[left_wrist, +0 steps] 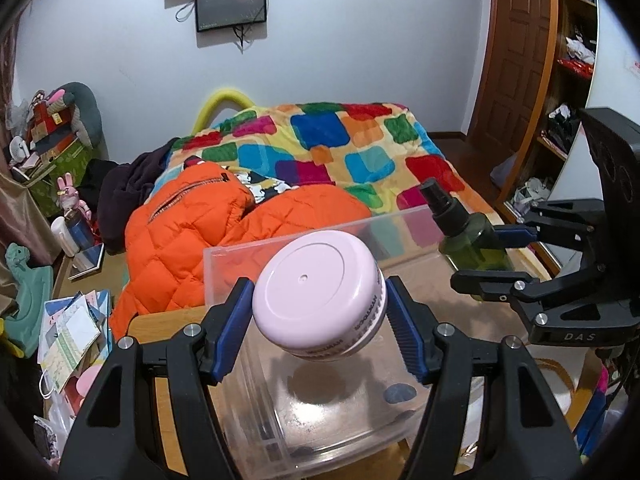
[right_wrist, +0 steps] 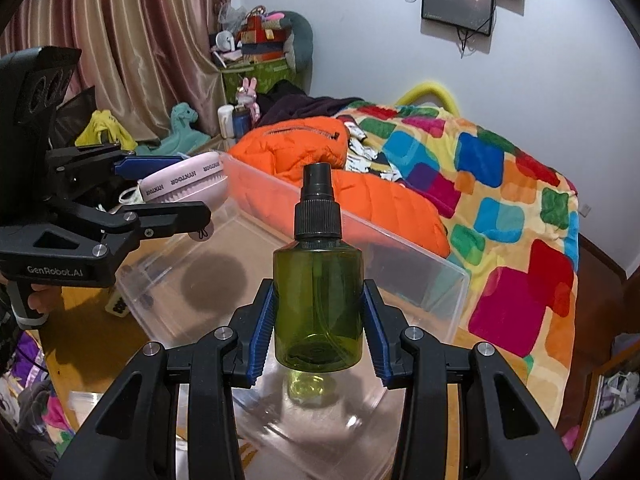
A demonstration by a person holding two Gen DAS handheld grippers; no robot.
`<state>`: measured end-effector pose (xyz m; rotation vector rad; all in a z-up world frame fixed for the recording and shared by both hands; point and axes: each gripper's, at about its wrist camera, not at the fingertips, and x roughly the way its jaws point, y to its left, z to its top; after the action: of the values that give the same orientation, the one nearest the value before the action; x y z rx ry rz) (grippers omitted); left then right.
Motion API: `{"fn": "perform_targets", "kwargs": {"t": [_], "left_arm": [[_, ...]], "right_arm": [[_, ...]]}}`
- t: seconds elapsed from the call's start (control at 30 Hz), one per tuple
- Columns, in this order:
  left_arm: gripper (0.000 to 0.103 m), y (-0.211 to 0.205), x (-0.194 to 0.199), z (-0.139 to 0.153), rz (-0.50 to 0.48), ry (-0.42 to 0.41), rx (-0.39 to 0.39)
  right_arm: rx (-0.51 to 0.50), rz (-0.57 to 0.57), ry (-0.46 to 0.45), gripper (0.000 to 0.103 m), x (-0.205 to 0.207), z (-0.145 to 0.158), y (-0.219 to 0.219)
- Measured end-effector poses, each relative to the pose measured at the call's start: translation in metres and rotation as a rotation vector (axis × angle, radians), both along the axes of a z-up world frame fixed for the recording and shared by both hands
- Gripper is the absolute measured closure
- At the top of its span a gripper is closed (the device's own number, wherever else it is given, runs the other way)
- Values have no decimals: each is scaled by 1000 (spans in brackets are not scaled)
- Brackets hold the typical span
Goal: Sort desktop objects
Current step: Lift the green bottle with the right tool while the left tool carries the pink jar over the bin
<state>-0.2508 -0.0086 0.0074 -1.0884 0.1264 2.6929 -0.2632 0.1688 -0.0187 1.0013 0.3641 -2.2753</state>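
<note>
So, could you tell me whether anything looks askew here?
Yes: the pink jar sits tilted in the left claw above the clear bin, lid facing the camera. The green spray bottle in the right claw stands upright.

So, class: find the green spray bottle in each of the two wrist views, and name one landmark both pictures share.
Left wrist view: the green spray bottle is at the right, gripped by the right hand-held gripper above the clear plastic bin.
Right wrist view: it stands centre frame, upright between the blue pads, over the bin's near end.
Shared landmark: the orange quilted jacket on the bed behind the bin.
</note>
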Motion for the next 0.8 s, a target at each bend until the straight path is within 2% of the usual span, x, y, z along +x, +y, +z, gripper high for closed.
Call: {"fn": "perform_targets", "kwargs": {"t": [0.57,0.8], "left_arm": [[38,17,-10,-27,-51,-76,-75],[38,19,-12,-36,-54,-102,-93]], "right_arm": [[148,75,-83,65,-13,-21,-22],[160,77,-112,65,-17,-27,-25]]}}
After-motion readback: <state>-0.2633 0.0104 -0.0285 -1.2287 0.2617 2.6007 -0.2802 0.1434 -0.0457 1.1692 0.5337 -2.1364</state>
